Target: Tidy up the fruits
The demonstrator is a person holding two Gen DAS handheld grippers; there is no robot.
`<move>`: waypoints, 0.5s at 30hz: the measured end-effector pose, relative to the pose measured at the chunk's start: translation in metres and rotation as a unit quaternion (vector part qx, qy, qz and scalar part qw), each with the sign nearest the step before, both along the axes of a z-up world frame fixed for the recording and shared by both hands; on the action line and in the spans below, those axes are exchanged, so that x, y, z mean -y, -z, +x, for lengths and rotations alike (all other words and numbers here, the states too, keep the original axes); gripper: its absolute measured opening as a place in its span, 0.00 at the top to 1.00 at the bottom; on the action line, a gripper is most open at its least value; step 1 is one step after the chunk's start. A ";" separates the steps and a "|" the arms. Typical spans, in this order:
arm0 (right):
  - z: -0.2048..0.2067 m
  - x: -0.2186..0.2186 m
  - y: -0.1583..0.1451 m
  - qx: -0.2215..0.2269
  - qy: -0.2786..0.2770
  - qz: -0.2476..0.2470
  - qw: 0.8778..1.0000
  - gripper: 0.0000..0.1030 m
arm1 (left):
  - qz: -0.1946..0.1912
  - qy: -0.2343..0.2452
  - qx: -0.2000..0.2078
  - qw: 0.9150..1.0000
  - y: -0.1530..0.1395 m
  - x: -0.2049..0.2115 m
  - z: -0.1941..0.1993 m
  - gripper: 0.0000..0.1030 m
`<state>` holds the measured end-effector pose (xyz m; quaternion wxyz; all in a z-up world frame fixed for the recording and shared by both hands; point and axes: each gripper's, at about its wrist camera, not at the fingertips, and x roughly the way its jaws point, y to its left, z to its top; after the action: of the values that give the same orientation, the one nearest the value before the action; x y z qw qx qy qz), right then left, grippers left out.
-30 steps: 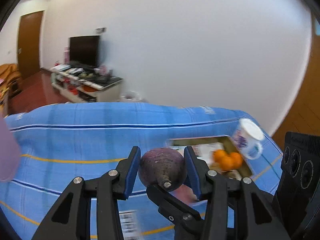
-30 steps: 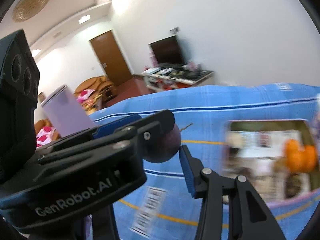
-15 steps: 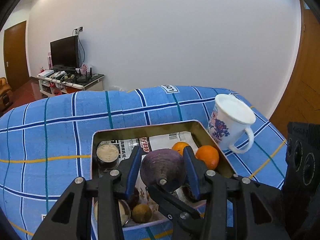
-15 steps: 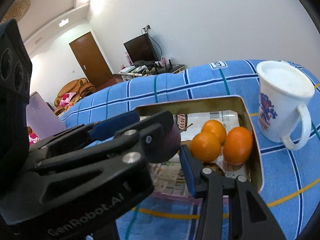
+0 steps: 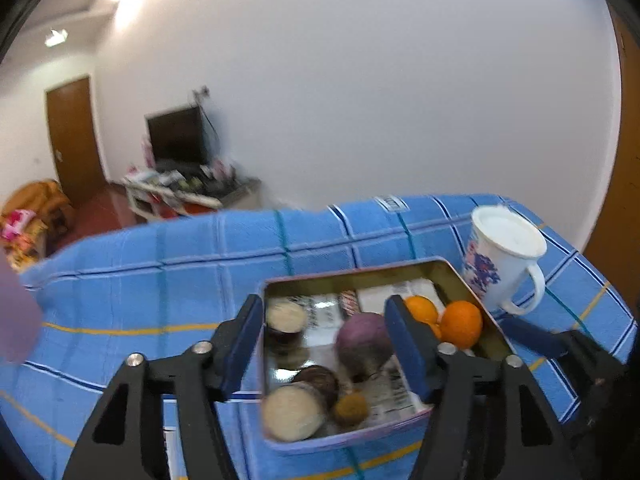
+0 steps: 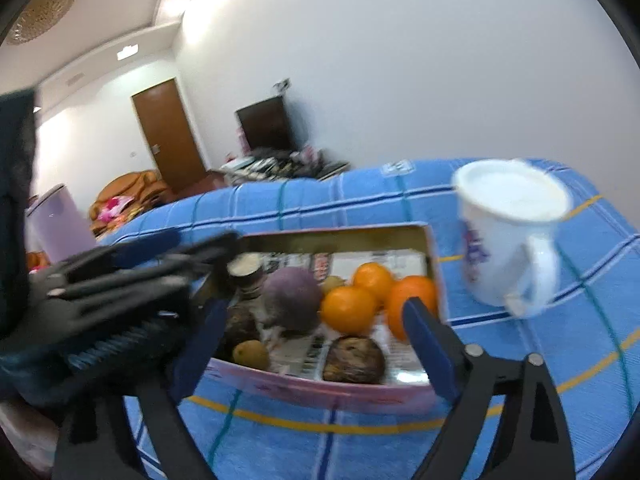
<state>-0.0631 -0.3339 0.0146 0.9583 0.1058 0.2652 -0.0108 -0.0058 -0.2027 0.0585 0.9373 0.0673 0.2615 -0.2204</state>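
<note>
A round purple fruit (image 5: 362,344) (image 6: 292,294) lies on the newspaper inside the metal tray (image 5: 352,276) (image 6: 336,234), beside three oranges (image 5: 460,324) (image 6: 348,308). My left gripper (image 5: 324,340) hangs over the tray's near left part. Its jaws are opening, and the purple fruit lies lower between them, untouched by the pads. My right gripper (image 6: 314,340) stands at the tray's near edge with its jaws opening too and nothing pressed between them. In the right wrist view the left gripper (image 6: 200,242) reaches in from the left.
The tray also holds cut fruit halves (image 5: 292,412), a dark brown fruit (image 6: 354,360) and a small brown one (image 6: 250,354). A white flowered mug (image 5: 500,256) (image 6: 508,232) stands right of the tray. A lilac cup (image 6: 60,224) is at far left. The tablecloth (image 5: 160,300) is blue and checked.
Both grippers carried the purple fruit across the blue cloth to the tray. Their jaws have spread wide, and the fruit has dropped out of them onto the tray's newspaper.
</note>
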 end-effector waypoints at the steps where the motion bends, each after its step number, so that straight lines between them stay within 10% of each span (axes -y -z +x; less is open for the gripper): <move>1: -0.005 0.001 -0.002 0.007 0.013 -0.007 1.000 0.07 | -0.001 -0.009 0.009 1.000 -0.002 -0.005 -0.005 0.23; 15: -0.082 -0.026 -0.007 0.088 0.164 -0.090 0.978 0.00 | -0.029 -0.107 0.100 0.989 0.016 -0.062 -0.078 0.21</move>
<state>-0.1451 -0.3083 0.0221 0.9688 0.0612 0.1568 -0.1820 -0.0838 -0.1403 0.0426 0.9784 0.0336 0.1662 -0.1183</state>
